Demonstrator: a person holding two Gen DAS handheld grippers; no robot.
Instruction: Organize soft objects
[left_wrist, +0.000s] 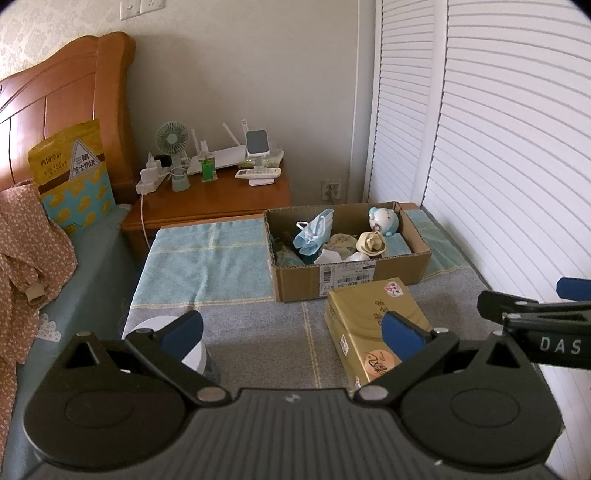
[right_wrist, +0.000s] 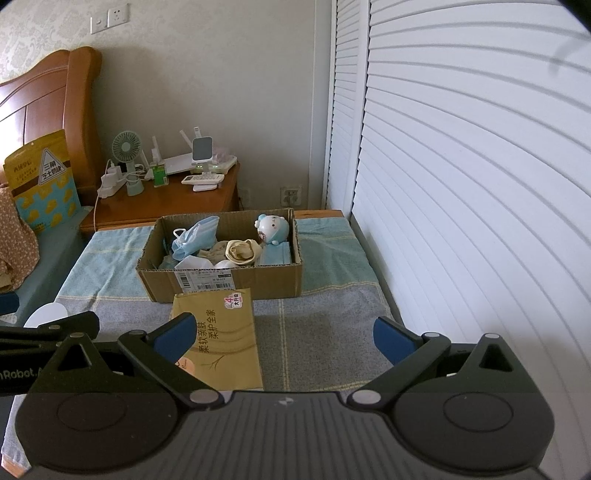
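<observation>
On towel-covered surface, twelve o'clock of both tools: one cardboard box (right_wrist: 221, 284), inside one blue plush toy (right_wrist: 272, 229), one rolled beige cloth (right_wrist: 242, 252), blue face masks (right_wrist: 194, 236), count unclear. One gold tissue pack (right_wrist: 221, 343) at six o'clock of box. Left gripper (left_wrist: 293, 334) spread apart, empty; right gripper (right_wrist: 284, 338) spread apart, empty.

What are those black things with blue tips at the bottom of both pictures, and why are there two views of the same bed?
Those are two hand-held grippers, one in each of a person's hands, each carrying its own camera. One picture looks along the left gripper, the other along the right gripper. Both have their jaws spread open and hold nothing. On the bed's towel stands a cardboard box with face masks, a small plush toy and other soft items. Nearer lie a gold tissue pack and a white roll.
</observation>
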